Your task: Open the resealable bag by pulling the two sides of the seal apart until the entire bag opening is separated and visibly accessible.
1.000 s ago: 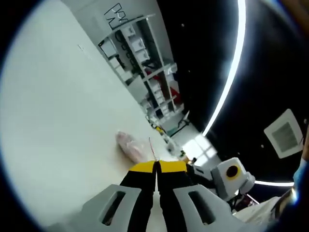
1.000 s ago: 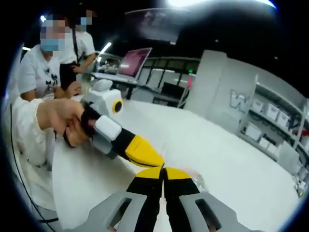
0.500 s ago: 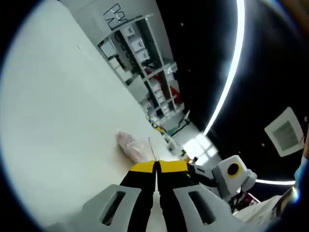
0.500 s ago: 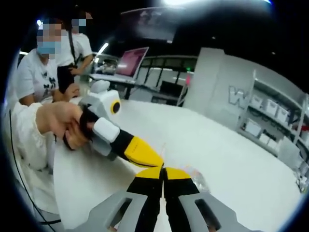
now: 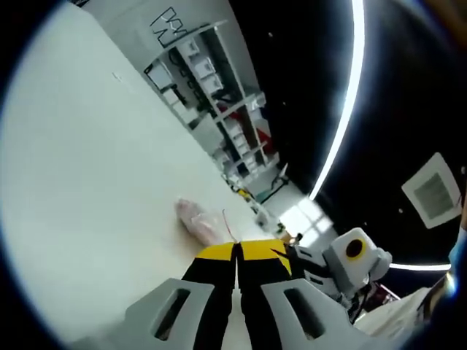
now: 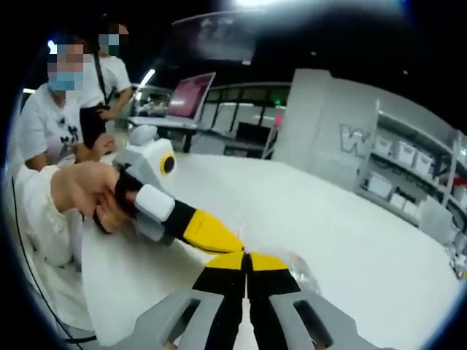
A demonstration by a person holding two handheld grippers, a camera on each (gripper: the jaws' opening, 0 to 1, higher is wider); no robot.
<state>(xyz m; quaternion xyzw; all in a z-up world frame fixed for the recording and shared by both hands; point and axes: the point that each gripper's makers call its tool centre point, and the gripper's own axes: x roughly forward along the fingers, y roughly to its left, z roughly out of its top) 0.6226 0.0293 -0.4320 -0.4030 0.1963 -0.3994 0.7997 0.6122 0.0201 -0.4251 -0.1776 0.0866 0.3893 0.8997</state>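
The clear resealable bag (image 5: 195, 217) lies crumpled on the white table (image 5: 87, 182), just beyond my left gripper (image 5: 237, 249). That gripper's yellow-tipped jaws are shut on a thin edge of the bag's top (image 5: 228, 226). In the right gripper view my right gripper (image 6: 246, 259) is shut too, pinching the bag's top, with the rest of the bag (image 6: 300, 268) showing behind its tips. The left gripper (image 6: 210, 233), held by a hand (image 6: 87, 195), meets it from the left, tip almost against tip. The right gripper's body (image 5: 343, 262) enters the left gripper view from the right.
Grey shelving with white boxes (image 6: 408, 175) stands past the table's far edge (image 6: 379, 211). Two people (image 6: 66, 109) sit at the left by a desk with an open laptop (image 6: 191, 93). Bare tabletop (image 6: 328, 219) spreads around the bag.
Both grippers stay shut at the bag's top. In the right gripper view the left gripper and hand have slid slightly left and down; the bag itself looks unchanged.
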